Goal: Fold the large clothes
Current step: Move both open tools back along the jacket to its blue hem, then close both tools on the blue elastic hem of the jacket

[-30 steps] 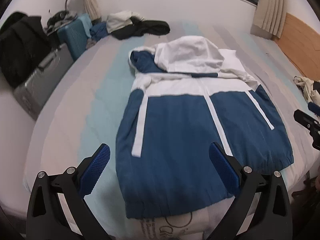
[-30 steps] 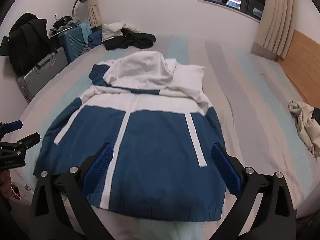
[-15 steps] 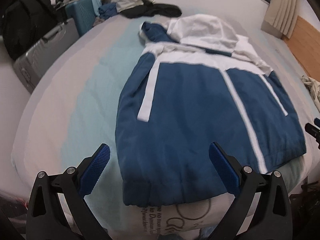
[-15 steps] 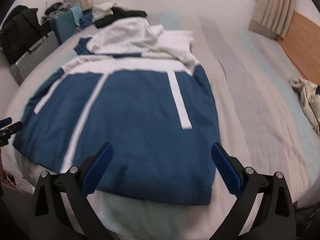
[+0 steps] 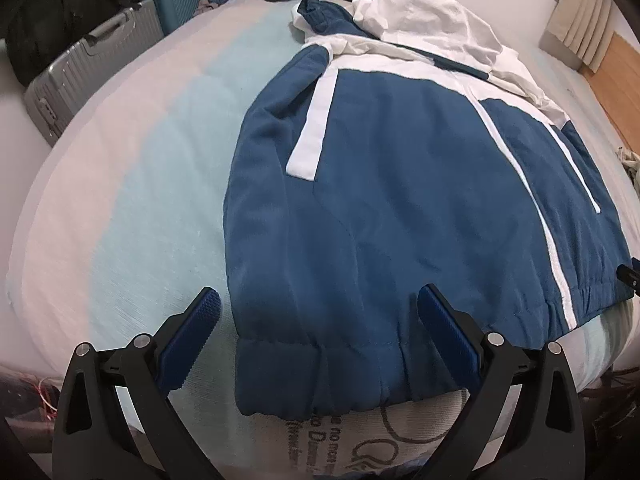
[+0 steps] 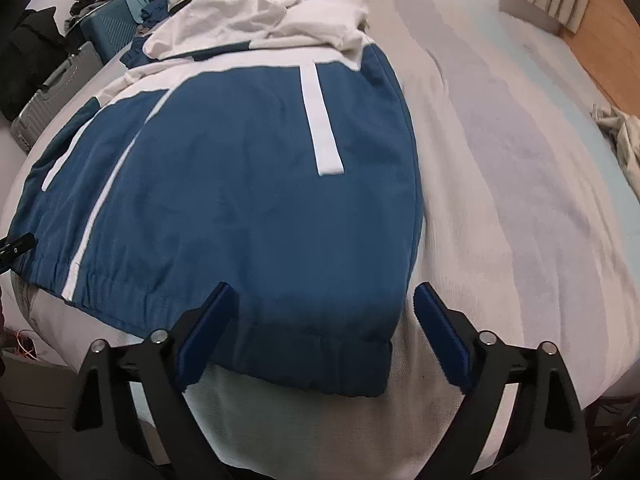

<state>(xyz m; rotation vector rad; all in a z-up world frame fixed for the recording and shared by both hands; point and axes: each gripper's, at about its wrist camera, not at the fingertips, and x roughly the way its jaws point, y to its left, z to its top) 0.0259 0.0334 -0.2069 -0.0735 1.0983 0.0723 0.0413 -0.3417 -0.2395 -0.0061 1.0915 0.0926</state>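
One jacket (image 5: 400,200) lies flat; two grippers' fingers spread above its hem.

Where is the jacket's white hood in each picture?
Left wrist view: the white hood is at the top, right of centre, past the blue jacket.
Right wrist view: the white hood is at the top, left of centre.
Shared landmark: the grey suitcase, beside the bed at the left in both.
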